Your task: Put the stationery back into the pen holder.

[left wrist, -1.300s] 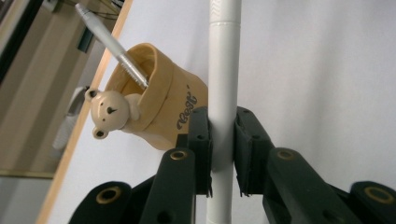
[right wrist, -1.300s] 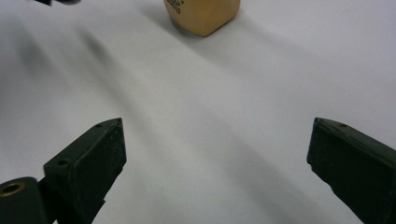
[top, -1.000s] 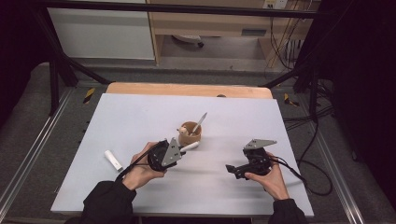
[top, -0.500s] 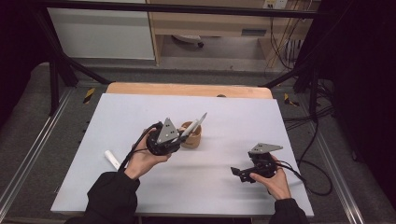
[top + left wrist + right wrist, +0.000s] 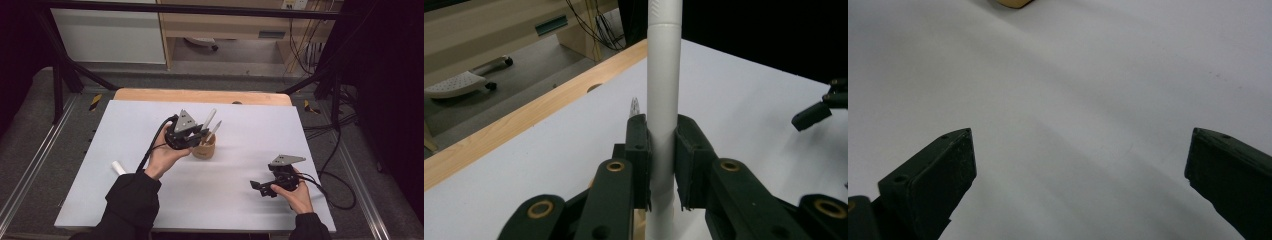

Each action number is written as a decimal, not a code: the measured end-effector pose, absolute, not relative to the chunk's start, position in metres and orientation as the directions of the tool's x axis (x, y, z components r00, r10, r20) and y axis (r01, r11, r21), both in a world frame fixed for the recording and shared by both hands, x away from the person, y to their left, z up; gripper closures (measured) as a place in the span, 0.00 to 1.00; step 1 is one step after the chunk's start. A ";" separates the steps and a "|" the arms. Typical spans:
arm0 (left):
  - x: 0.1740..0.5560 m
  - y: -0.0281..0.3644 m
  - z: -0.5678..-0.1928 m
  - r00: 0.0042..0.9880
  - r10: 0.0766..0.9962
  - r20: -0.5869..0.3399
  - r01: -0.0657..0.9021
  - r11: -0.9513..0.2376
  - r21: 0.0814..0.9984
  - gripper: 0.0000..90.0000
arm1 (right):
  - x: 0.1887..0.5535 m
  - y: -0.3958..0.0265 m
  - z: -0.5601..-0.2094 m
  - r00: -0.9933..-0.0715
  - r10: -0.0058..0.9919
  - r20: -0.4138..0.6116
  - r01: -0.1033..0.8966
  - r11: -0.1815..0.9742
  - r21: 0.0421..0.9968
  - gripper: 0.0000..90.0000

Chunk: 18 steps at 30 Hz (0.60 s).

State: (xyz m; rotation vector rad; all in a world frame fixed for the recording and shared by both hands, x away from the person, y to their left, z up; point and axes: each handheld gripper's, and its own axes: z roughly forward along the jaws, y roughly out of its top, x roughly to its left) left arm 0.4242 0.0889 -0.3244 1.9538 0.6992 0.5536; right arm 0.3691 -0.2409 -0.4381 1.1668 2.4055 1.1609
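- While clamped between the left gripper (image 5: 663,150) pads, the white pen (image 5: 664,80) stands upright — top tilted slightly right — over the wooden cup (image 5: 204,148).
- Right gripper (image 5: 1078,170) — jaws wide apart, holding nothing.

The tabletop (image 5: 150,125) is a pale grey sheet with a strip of light wood (image 5: 200,96) showing along its far edge. A small round wooden cup (image 5: 204,149) stands on it a little left of the middle, toward the far half. A short white stick (image 5: 118,167) lies flat near the left edge, well apart from the cup. A black cable (image 5: 327,192) trails across the right near corner.
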 end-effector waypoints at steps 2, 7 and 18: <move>0.428 0.085 -0.323 0.729 0.680 0.080 0.247 -0.371 0.895 0.87 | 0.369 -0.241 -0.438 -0.658 0.742 0.129 0.563 0.371 0.738 0.01; 0.437 0.076 -0.319 0.719 0.691 0.069 0.253 -0.354 0.900 0.87 | 0.369 -0.242 -0.438 -0.661 0.740 0.127 0.561 0.374 0.738 0.01; 0.458 0.064 -0.323 0.702 0.710 0.054 0.264 -0.329 0.907 0.87 | 0.369 -0.242 -0.439 -0.663 0.738 0.126 0.564 0.382 0.732 0.01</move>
